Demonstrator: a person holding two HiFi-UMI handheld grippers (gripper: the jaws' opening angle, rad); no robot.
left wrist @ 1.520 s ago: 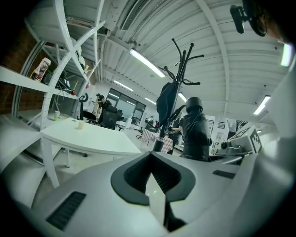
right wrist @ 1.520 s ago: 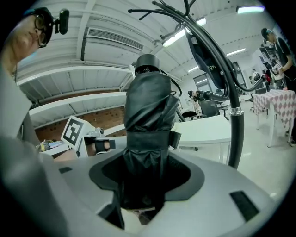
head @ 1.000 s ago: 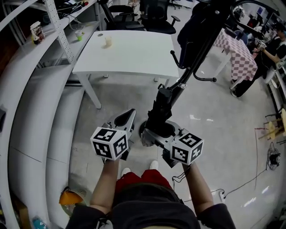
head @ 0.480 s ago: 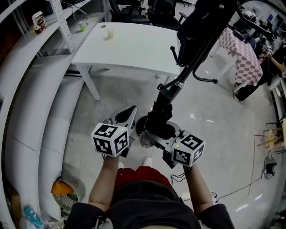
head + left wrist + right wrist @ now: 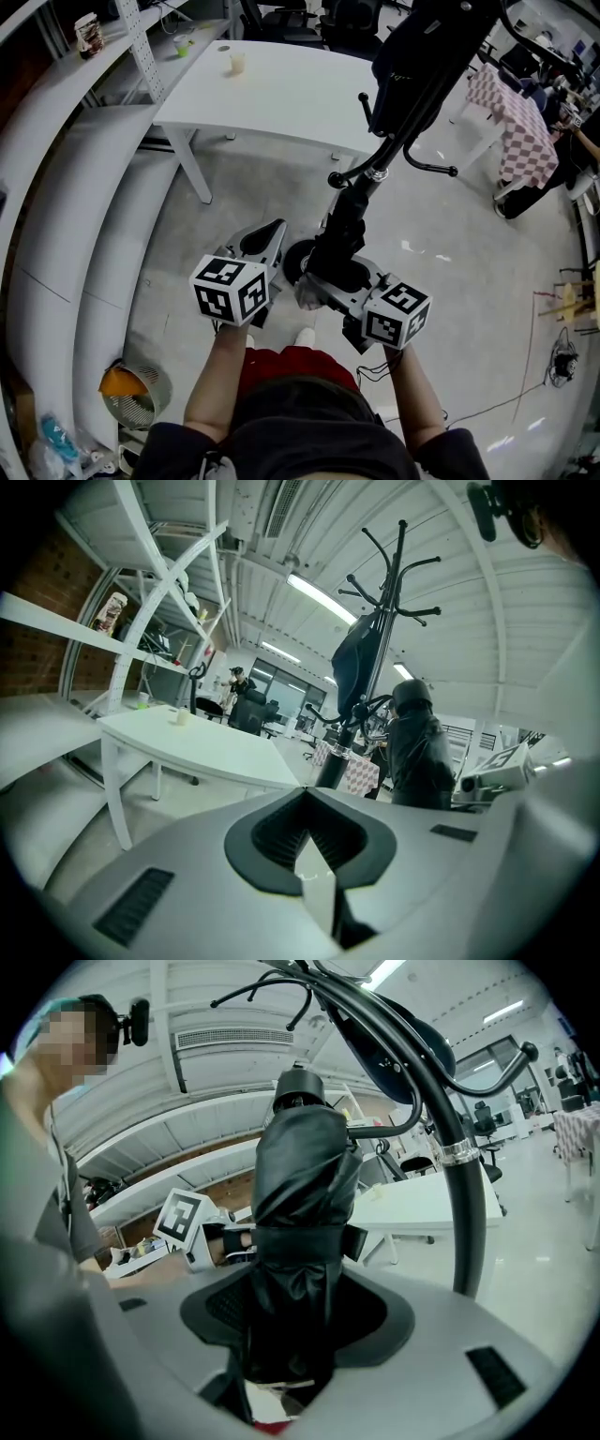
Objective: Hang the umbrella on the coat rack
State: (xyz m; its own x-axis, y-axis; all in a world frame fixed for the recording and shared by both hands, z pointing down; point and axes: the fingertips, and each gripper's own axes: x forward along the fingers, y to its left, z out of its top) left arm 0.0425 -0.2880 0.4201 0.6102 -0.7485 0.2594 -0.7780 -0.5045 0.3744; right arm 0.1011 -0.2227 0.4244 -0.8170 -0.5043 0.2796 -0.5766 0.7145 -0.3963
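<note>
A folded black umbrella (image 5: 343, 232) stands upright with its lower end in my right gripper (image 5: 323, 284), which is shut on it. In the right gripper view the umbrella (image 5: 298, 1241) fills the space between the jaws of the right gripper (image 5: 291, 1354). The black coat rack (image 5: 412, 122) rises just behind it, with a dark bag hung on its upper hooks; the rack's pole (image 5: 464, 1213) passes close on the right. My left gripper (image 5: 265, 242) hovers beside the umbrella, shut and holding nothing. From the left gripper (image 5: 314, 855) I see the rack (image 5: 398, 574) and the umbrella (image 5: 417, 752).
A white table (image 5: 272, 94) with a small cup (image 5: 237, 63) stands beyond the rack. White curved shelving (image 5: 66, 187) runs along the left. A table with a checked cloth (image 5: 511, 122) is at the right. A basket with something orange (image 5: 127, 386) sits on the floor at lower left.
The view has shifted a little, so the table and shelving sit lower in the frame. Both grippers and the umbrella keep nearly the same place beside the rack.
</note>
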